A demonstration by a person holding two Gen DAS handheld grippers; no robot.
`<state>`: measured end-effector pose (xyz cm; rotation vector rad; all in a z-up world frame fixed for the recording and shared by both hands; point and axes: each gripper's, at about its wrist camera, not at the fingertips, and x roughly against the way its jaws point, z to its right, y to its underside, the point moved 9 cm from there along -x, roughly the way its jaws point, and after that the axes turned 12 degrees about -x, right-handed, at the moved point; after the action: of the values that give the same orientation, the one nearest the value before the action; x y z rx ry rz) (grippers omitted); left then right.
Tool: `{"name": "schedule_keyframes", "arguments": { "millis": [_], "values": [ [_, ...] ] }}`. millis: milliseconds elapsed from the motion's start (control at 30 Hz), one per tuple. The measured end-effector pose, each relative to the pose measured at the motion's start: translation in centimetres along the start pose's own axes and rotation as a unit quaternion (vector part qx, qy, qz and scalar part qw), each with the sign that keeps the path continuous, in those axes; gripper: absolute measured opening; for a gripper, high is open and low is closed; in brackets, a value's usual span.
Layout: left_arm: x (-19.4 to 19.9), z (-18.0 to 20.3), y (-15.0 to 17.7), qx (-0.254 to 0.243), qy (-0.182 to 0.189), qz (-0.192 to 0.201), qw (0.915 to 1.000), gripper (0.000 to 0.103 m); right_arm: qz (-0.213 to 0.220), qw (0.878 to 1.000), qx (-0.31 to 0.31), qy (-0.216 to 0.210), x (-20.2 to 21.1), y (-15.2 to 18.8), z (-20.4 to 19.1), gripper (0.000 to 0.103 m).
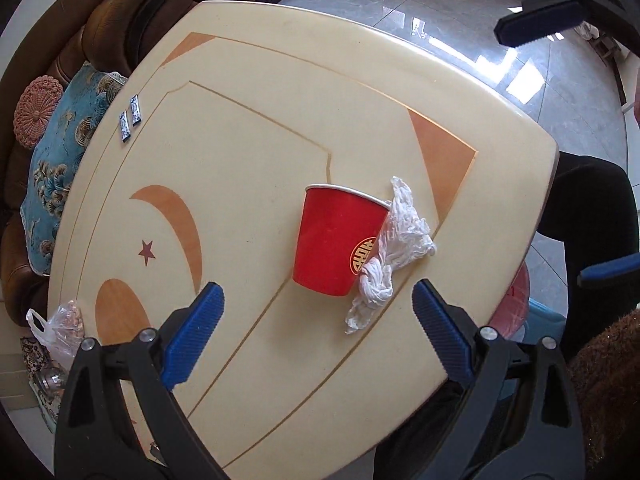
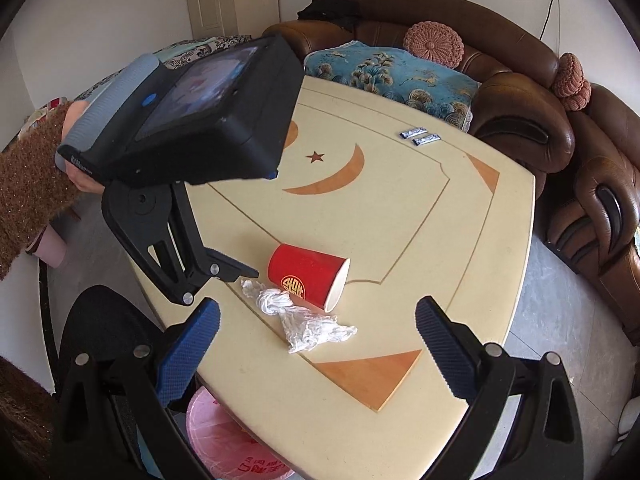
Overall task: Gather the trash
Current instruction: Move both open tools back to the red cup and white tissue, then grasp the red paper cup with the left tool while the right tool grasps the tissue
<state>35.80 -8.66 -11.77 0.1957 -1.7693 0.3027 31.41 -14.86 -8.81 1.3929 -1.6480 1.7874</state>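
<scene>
Trash bin (image 2: 224, 440) clearer from right wrist

I see a cream worktop (image 2: 400, 216) inlaid with an orange crescent (image 2: 336, 176) and a small star (image 2: 315, 156); two small wrapped packets (image 2: 420, 136) lie side by side near its far edge; behind it a brown leather sofa (image 2: 520, 92) carries a blue patterned cover (image 2: 392, 76) and pink round cushions (image 2: 434, 43); the grey tiled floor (image 1: 460, 20) shines beyond.

Fuzzy brown sleeve (image 2: 28, 200); black gripper (image 2: 316, 344) frame, ribbed blue pads, silver screws.
</scene>
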Motion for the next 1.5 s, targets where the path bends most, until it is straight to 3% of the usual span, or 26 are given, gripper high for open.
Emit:
{"name": "schedule_keyframes", "arguments": {
  "millis": [467, 667, 833, 1033, 1100, 1200, 1267, 1300, 1433, 1500],
  "values": [
    [-6.9, -0.1, -1.5, -0.011, 0.043, -0.029, 0.9986, 0.093, -0.085, 0.996, 0.024, -0.026, -10.1, 5.4, -0.5, 0.096],
    [-8.4, -0.3, -2.3, -0.01, 0.06, -0.026, 0.9978, 0.093, -0.085, 0.995, 0.027, -0.039, -12.5, 6.0, -0.6, 0.096],
    [-9.8, -0.5, -2.4, 0.006, 0.094, -0.024, 0.9953, 0.093, -0.073, 0.996, 0.027, -0.044, -14.1, 6.0, -0.4, 0.096],
    [-11.9, -1.0, -1.8, 0.028, 0.1, -0.04, 0.9938, 0.093, -0.07, 0.996, 0.024, -0.047, -15.9, 6.3, -0.5, 0.095],
    [-12.3, -1.2, -1.6, 0.037, 0.103, -0.041, 0.9931, 0.093, -0.069, 0.996, 0.026, -0.039, -16.2, 6.4, -0.5, 0.082],
    [-12.5, -1.5, -1.6, 0.054, 0.105, -0.036, 0.9924, 0.093, -0.057, 0.998, 0.04, -0.012, -16.1, 6.4, -0.3, 0.072],
    [-12.6, -2.0, -1.5, 0.063, 0.099, -0.033, 0.9925, 0.093, -0.051, 0.998, 0.042, 0.001, -15.9, 6.3, -0.1, 0.054],
    [-12.7, -2.1, -1.4, 0.072, 0.098, -0.033, 0.992, 0.092, -0.052, 0.998, 0.039, 0.003, -15.8, 6.3, 0.1, 0.052],
    [-12.6, -2.4, -0.9, 0.099, 0.085, -0.035, 0.9908, 0.077, -0.057, 0.998, 0.026, 0.013, -15.7, 6.1, 0.6, 0.037],
    [-12.4, -2.7, -0.6, 0.118, 0.081, -0.035, 0.9891, 0.072, -0.061, 0.998, 0.015, 0.021, -15.8, 5.8, 1.0, 0.021]
  ]
}}
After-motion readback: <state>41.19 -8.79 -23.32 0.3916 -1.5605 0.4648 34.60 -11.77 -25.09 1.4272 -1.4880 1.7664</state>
